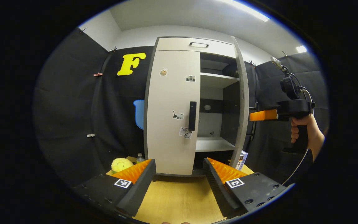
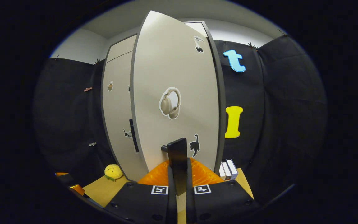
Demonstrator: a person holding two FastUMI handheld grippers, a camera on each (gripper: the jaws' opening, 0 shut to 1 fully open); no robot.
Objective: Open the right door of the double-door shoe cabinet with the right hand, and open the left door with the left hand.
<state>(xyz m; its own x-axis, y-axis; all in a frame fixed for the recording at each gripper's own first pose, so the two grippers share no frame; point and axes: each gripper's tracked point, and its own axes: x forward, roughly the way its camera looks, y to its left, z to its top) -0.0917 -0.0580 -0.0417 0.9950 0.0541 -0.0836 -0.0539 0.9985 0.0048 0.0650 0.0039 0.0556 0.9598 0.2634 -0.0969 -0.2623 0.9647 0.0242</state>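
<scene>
In the left gripper view the pale shoe cabinet (image 1: 179, 46) stands ahead on the table. Its left door (image 1: 171, 112) is closed, with a dark vertical handle (image 1: 192, 115) at its inner edge. The right door (image 1: 242, 102) is swung out, seen nearly edge-on, and bare shelves (image 1: 216, 80) show inside. My left gripper (image 1: 179, 174) is open, well short of the left door. A hand holds my right gripper (image 1: 261, 115) against the right door's outer face. In the right gripper view the right door (image 2: 172, 77) looms close, and my right gripper (image 2: 178, 179) is shut on its dark handle (image 2: 177, 152).
The cabinet sits on a wooden table (image 1: 179, 199). A yellow plush toy (image 1: 120, 164) and a small bottle (image 1: 139, 157) lie left of the cabinet. A box (image 1: 242, 159) stands by the open door's foot, and white boxes (image 2: 227, 169) show beside it. Black cloth walls surround the booth.
</scene>
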